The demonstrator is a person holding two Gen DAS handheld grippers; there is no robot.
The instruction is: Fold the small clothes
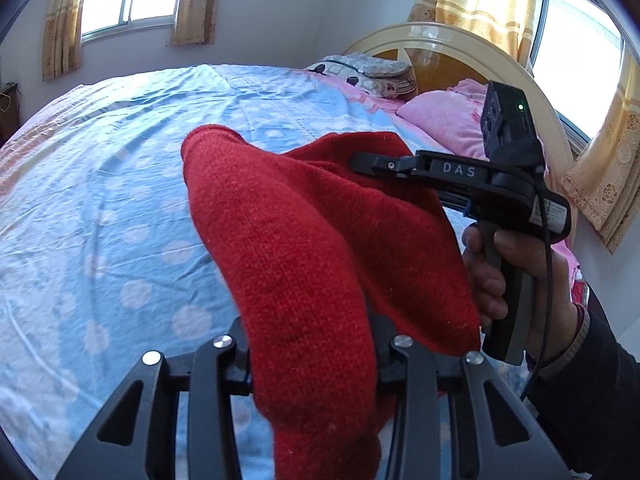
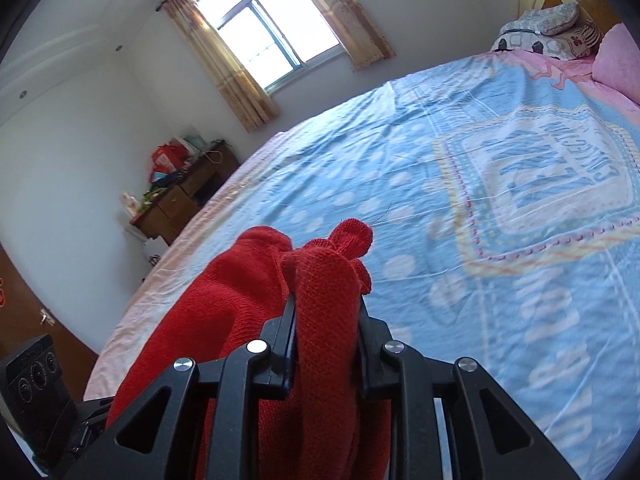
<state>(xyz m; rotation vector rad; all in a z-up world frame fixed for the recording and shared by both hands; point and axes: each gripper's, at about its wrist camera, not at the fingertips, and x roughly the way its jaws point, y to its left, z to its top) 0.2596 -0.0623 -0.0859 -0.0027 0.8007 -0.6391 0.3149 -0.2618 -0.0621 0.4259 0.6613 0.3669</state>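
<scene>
knit garment [image 1: 304, 240]: solid red, fine ribbed knit.
bedspread [image 1: 100, 200]: light blue with pale white dots; a pink strip along its far edge; in the right wrist view a white and blue crest with yellow and pink dotted borders.
pillow [image 1: 440, 120]: pink.
curtains [image 1: 480, 4]: yellow-gold with a floral band.
headboard [image 1: 440, 40]: cream rim, orange-brown panel.
left gripper [image 1: 312, 364]: black, silver bolts.
right gripper [image 2: 326, 344]: black, silver bolts, white letters on its side in the left wrist view.
</scene>
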